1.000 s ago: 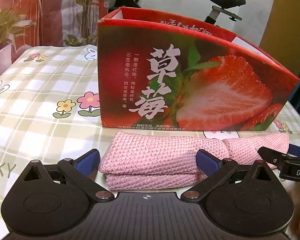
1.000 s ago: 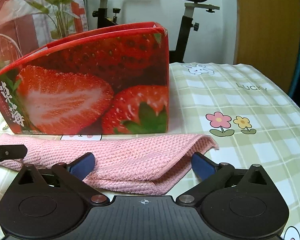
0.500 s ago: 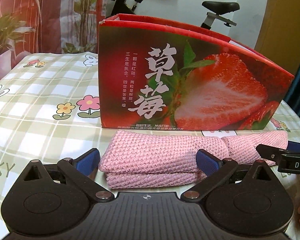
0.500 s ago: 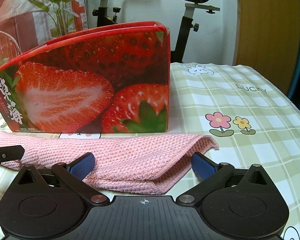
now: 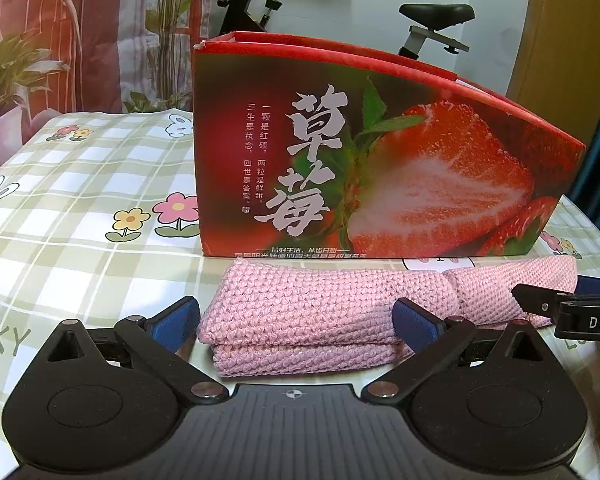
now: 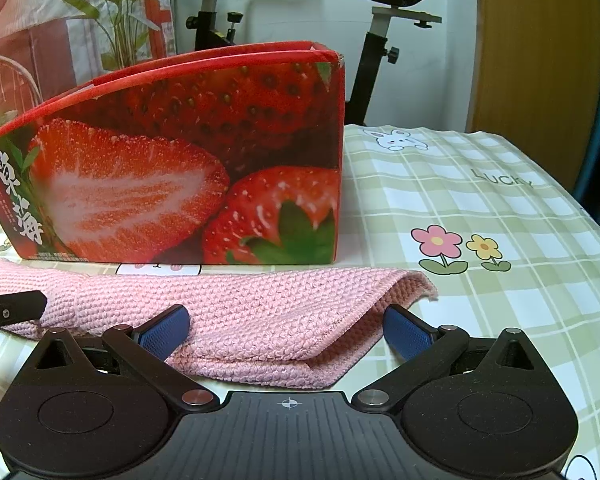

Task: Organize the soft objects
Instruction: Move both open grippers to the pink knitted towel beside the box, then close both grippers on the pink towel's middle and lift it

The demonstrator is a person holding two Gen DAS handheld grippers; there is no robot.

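Two words: "草莓" box; "LUCKY" tablecloth

A lived-in home room: a table under a checked tablecloth printed with flowers and rabbits, an exercise bike against the far wall, potted plants far left, a wooden door far right.

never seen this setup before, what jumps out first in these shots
The big red strawberry box dominates, standing on the checked tablecloth at the middle of both views. Right in front of it lies a folded pink knitted cloth, with the open left gripper at one end and the open right gripper at the other.
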